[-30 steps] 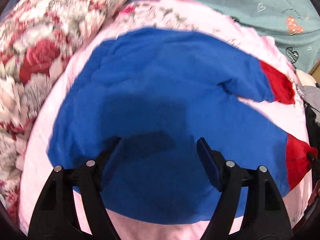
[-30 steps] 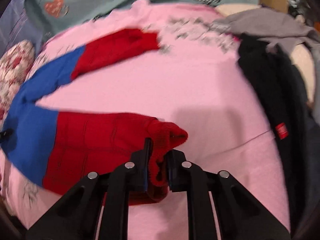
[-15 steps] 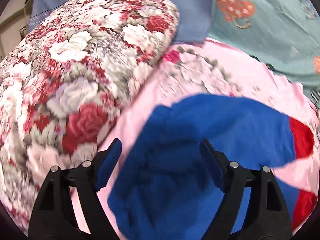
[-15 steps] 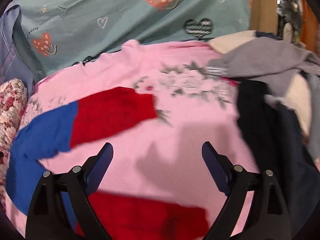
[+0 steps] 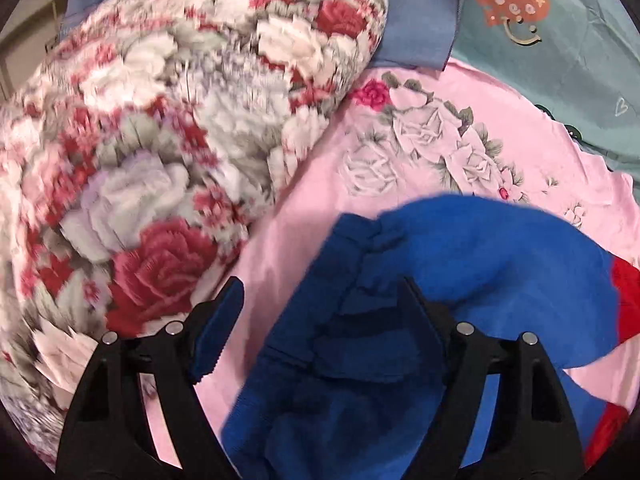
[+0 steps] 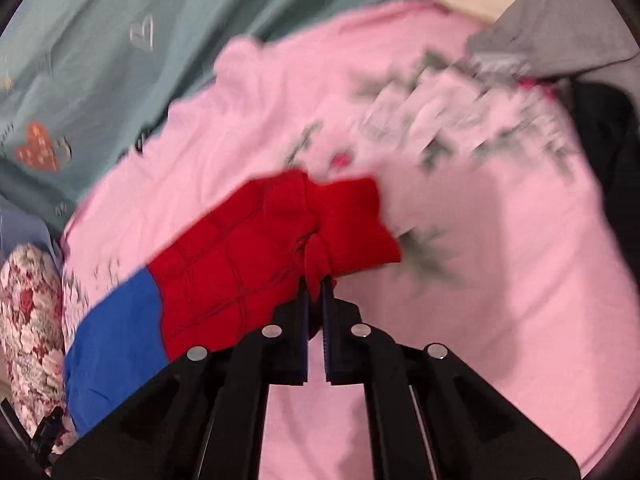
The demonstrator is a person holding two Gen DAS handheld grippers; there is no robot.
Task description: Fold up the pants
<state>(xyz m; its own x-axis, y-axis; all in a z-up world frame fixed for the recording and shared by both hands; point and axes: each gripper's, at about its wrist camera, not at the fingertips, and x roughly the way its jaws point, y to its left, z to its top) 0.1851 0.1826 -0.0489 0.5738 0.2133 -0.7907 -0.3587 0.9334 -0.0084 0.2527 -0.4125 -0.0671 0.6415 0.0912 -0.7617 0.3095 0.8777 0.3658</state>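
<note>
The pants are blue at the waist with red lower legs and lie on a pink floral sheet. In the left wrist view my left gripper is open, its jaws wide over the blue waist end, holding nothing. In the right wrist view my right gripper is shut on the red cuff end of a pant leg, which is bunched at the fingertips. The blue part trails to the lower left.
A large rose-patterned pillow lies left of the waist. A teal heart-print cloth lies at the far edge of the sheet. Grey and black garments are piled at the right edge.
My right gripper, open half a second ago, has shut on the red leg cuff. The left view has shifted slightly, with the blue waist still between the open jaws.
</note>
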